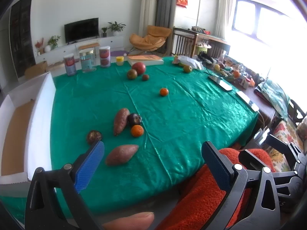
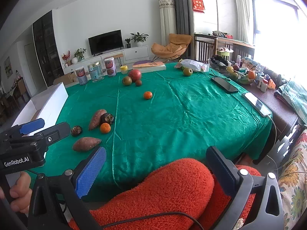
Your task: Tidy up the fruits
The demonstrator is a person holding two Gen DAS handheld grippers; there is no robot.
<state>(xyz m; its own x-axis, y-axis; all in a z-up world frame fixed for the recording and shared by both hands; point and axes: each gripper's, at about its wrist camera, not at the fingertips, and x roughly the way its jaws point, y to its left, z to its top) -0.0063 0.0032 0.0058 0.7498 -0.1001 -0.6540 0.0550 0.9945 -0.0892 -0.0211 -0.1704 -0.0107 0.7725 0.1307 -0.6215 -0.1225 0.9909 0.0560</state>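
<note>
On the green tablecloth (image 1: 182,118) lie two sweet potatoes (image 1: 121,154) (image 1: 120,120), two dark round fruits (image 1: 94,136) (image 1: 134,119), an orange (image 1: 137,130), a second orange (image 1: 164,91) farther off, and a red apple (image 1: 138,68) with two brownish fruits (image 1: 132,74) at the far side. My left gripper (image 1: 153,153) is open and empty, held just short of the near sweet potato. My right gripper (image 2: 156,158) is open and empty, over the table's near edge and my orange-clad knees (image 2: 172,187). The left gripper also shows in the right wrist view (image 2: 31,132).
A white cardboard box (image 1: 41,103) stands open at the table's left edge. Three cans (image 1: 87,60), a yellow-lidded jar (image 1: 120,60) and a book (image 1: 145,59) line the far edge. Phones (image 2: 224,84) and a bag with a green fruit (image 2: 187,71) lie at the right.
</note>
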